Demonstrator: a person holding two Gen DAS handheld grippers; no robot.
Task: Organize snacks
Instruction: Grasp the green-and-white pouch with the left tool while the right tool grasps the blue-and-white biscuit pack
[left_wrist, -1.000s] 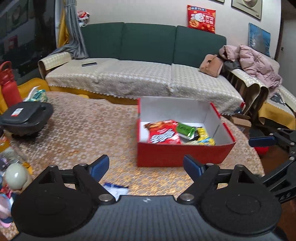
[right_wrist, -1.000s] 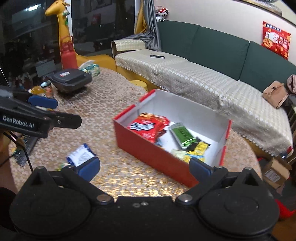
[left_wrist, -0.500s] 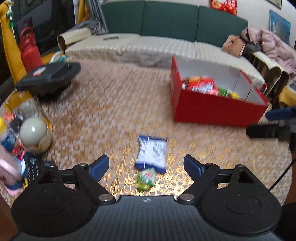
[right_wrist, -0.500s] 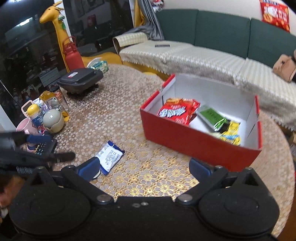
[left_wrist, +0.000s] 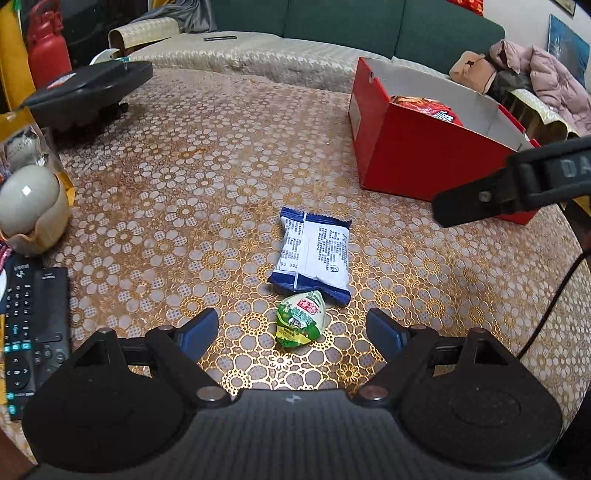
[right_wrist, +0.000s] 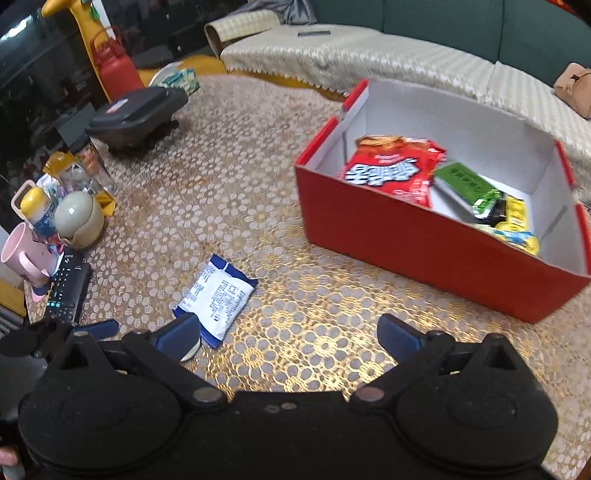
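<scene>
Blue-padded and spread wide, the left gripper (left_wrist: 291, 330) hung just above the bench (left_wrist: 184, 177) with nothing held, a small green sachet (left_wrist: 301, 319) lying between its fingertips. Just beyond, touching the sachet's far end, lay a white-and-blue packet (left_wrist: 314, 256), print side up. The right gripper (right_wrist: 290, 334) was likewise released and empty; its left pad sat just beside the near corner of that packet (right_wrist: 216, 295), and from this view the sachet was almost hidden behind the pad. Farther off stood the red box (right_wrist: 424, 243), open-topped. Only the right wrist view looked down into it: a red snack bag (right_wrist: 393, 168), a green pack (right_wrist: 467, 182) and yellow wrappers (right_wrist: 517, 221). The left view showed only the box's (left_wrist: 424, 155) side and a strip of red bag.
</scene>
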